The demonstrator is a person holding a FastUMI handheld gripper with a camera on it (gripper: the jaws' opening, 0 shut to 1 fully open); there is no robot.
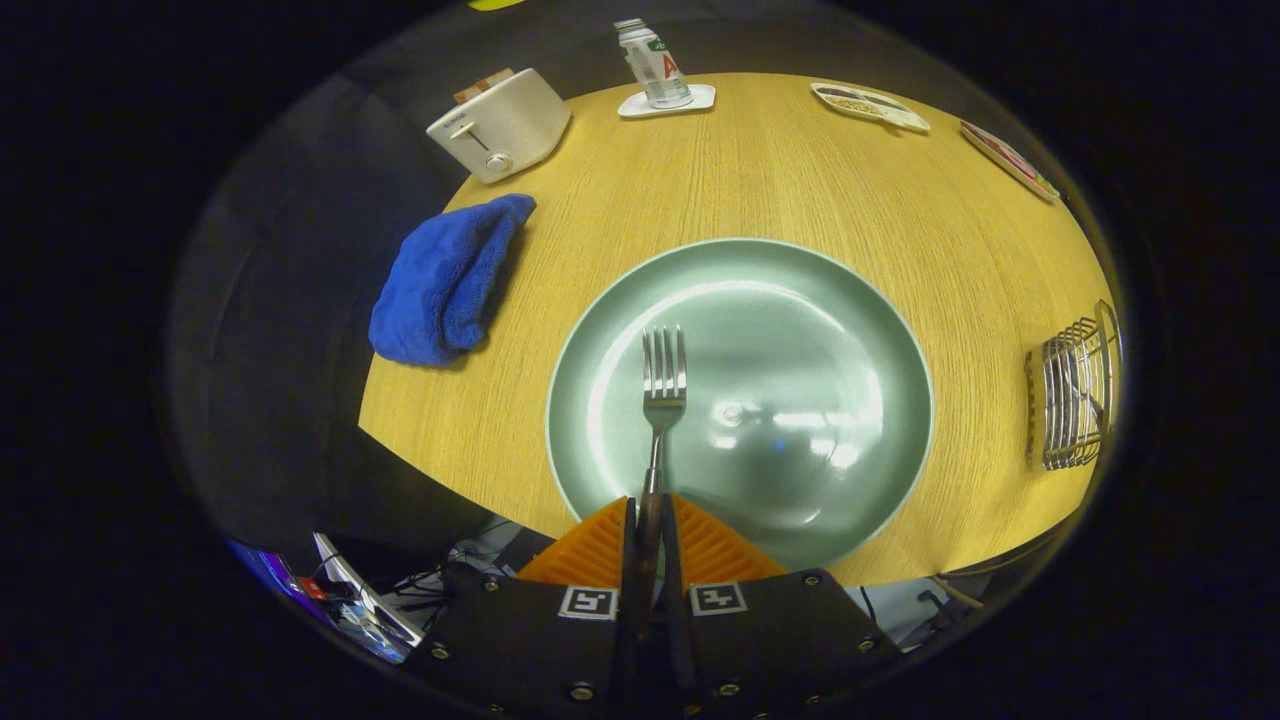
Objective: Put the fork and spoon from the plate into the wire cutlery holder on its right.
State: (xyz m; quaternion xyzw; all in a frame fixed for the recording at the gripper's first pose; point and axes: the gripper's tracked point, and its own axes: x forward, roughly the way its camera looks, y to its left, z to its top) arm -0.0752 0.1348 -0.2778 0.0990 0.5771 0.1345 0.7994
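One fork (662,372) is clamped in the tongs (650,530) above the plate (800,300); next, I judge, swing right to the wire holder (1072,395).

Gripper-mounted fisheye, looking steeply down over the worktop.
It looks forward along the jaws from close above the round pale-green plate (800,300), taking in the round light-wood worktop (760,170) to its far edge.

The gripper (649,520) points forward and level, its two fingers (600,548) drawn close together and pressing from both sides on the handle of the fork (662,385) (tines pointing away), which juts straight out ahead of the tips.
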